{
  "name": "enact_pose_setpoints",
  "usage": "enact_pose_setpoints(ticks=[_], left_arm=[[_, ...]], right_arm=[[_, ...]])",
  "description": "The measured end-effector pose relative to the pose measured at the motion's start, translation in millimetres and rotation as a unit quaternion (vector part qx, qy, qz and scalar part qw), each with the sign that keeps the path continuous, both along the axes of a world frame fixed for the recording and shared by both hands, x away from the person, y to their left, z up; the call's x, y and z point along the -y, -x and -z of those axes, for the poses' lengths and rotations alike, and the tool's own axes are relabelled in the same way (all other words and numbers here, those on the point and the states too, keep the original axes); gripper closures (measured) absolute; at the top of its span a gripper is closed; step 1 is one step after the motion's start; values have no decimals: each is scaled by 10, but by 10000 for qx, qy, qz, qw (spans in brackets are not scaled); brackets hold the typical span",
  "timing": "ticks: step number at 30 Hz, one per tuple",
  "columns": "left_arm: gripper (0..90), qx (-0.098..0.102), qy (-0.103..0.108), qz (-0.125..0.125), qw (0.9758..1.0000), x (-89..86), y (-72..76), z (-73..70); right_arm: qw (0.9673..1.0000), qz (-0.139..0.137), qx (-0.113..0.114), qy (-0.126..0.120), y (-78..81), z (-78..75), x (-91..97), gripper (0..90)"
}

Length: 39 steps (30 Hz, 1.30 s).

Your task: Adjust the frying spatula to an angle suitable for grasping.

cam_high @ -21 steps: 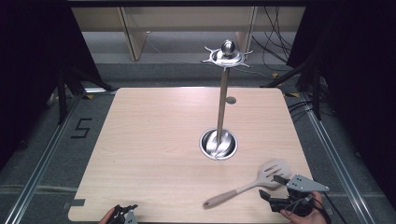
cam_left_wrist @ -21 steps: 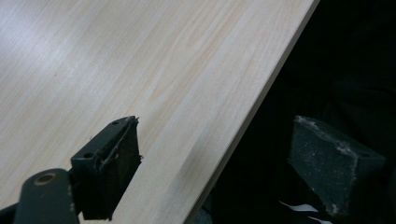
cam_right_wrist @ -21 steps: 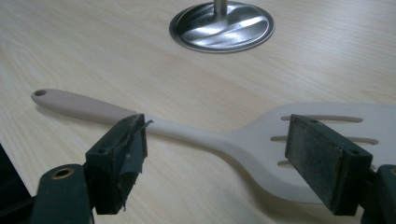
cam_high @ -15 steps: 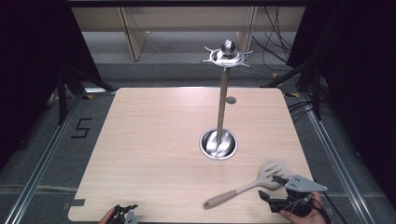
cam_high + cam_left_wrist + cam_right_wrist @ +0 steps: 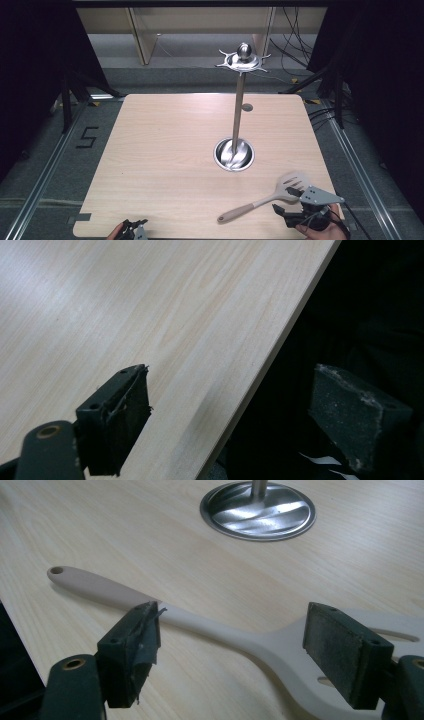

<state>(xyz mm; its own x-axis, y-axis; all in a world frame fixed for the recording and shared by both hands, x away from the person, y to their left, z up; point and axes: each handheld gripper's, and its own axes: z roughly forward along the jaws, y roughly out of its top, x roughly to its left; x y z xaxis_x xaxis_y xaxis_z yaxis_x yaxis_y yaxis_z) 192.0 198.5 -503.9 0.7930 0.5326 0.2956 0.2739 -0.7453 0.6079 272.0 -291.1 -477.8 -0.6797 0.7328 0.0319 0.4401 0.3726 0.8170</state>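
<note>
Item: slotted spatula [image 5: 265,199], pale beige, lying flat on the table [image 5: 165,165] near its front right corner. Long axis: diagonal, hole-ended handle tip toward the table's front edge and centre, slotted blade toward the right and farther back.

Right gripper [image 5: 292,216]: fingers [image 5: 134,647] spread wide, grasping nothing. It sits just beside the spatula at the blade end; in the right gripper view the neck and handle [image 5: 150,607] run across the gap between the fingers, beyond the fingertips and not yet between the pads.

Left gripper [image 5: 134,231]: at the table's front edge, left of centre, well apart from the spatula. Fingers [image 5: 120,412] released, nothing between them, one over the tabletop, the other past its edge.

Utensil stand [image 5: 239,100]: steel pole with round base, upright near the middle of the table, hooks bare.

Judgement: the right hand is far nearer; closing across the neck calls for a short advance.
</note>
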Motion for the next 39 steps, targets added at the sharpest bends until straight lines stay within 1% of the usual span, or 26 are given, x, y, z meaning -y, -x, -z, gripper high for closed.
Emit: enact_pose_setpoints(ticks=[2,3,4,5,8,9,10,11,13,15,16,17,20,22,23,24,25,27,28,29,31,32,33,34,35,39], left_arm=[[155,-22,10,8,10000,2,-3,7],[155,-32,16,-9,10000,2,-1,7],[155,-27,11,-2,10000,2,-3,8],[155,-25,7,6,10000,3,-4,8],[155,-26,11,-1,10000,2,-3,9],[155,-39,-24,82,10000,2,-18,11],[155,0,-40,53,10000,8,-18,19],[155,-13,-33,66,10000,5,-17,14],[155,5,-21,33,10000,-2,-11,2],[155,10,-63,18,10000,-4,-20,6],[155,-2,-23,19,10000,-5,-14,7],[155,1,-51,15,10000,-7,-16,10],[155,8,-35,17,10000,-6,-15,5],[155,3,-24,19,10000,-4,-14,5],[155,8,-34,33,10000,-3,-14,8],[155,1,-41,25,10000,-5,-14,9],[155,8,-43,25,10000,-6,-14,8],[155,23,-55,17,10000,-6,-13,4],[155,9,-60,24,10000,-5,-19,7],[155,-43,-21,73,10000,-5,-19,7],[155,11,-62,38,10000,-3,-23,12],[155,11,-60,38,10000,2,-19,15],[155,20,-53,23,10000,1,-13,11],[155,16,-41,40,10000,-4,-7,1],[155,-35,-34,69,10000,3,-16,15],[155,26,-67,21,10000,3,-15,17]], right_arm=[[9997,-198,109,76,-35,4,-17,243],[9997,-154,129,122,-34,-3,-25,244],[9999,-91,-34,61,-14,-7,-52,244],[9997,-191,68,150,-39,-7,-49,245],[9994,-265,96,209,-46,-15,-68,247],[9996,-240,-39,121,-31,-17,-97,247],[9990,-354,51,268,-63,-26,-110,247],[9987,-387,91,324,-73,-27,-118,247],[9984,-430,61,365,-77,-30,-141,248],[9970,-589,66,502,-95,-40,-185,264],[9963,-641,83,567,-102,-42,-209,265],[9953,-733,12,631,-106,-45,-261,268],[9915,-1028,38,803,-138,-38,-330,292],[9910,-1024,-43,860,-139,-35,-371,293],[9894,-1127,-60,910,-149,-28,-407,296],[9858,-1291,-120,1068,-172,-16,-485,305],[9847,-1335,-124,1112,-181,-9,-512,310],[9804,-1486,-184,1278,-207,8,-573,321],[9795,-1509,-193,1322,-214,18,-595,322],[9773,-1582,-205,1392,-230,36,-632,325],[9727,-1723,-320,1521,-248,61,-679,332],[9705,-1812,-300,1563,-262,69,-701,337],[9714,-1716,-393,1595,-264,77,-722,348],[9681,-1862,-365,1637,-290,87,-741,357],[9675,-1877,-373,1653,-301,93,-758,362],[9641,-1927,-327,1796,-358,100,-813,384]])
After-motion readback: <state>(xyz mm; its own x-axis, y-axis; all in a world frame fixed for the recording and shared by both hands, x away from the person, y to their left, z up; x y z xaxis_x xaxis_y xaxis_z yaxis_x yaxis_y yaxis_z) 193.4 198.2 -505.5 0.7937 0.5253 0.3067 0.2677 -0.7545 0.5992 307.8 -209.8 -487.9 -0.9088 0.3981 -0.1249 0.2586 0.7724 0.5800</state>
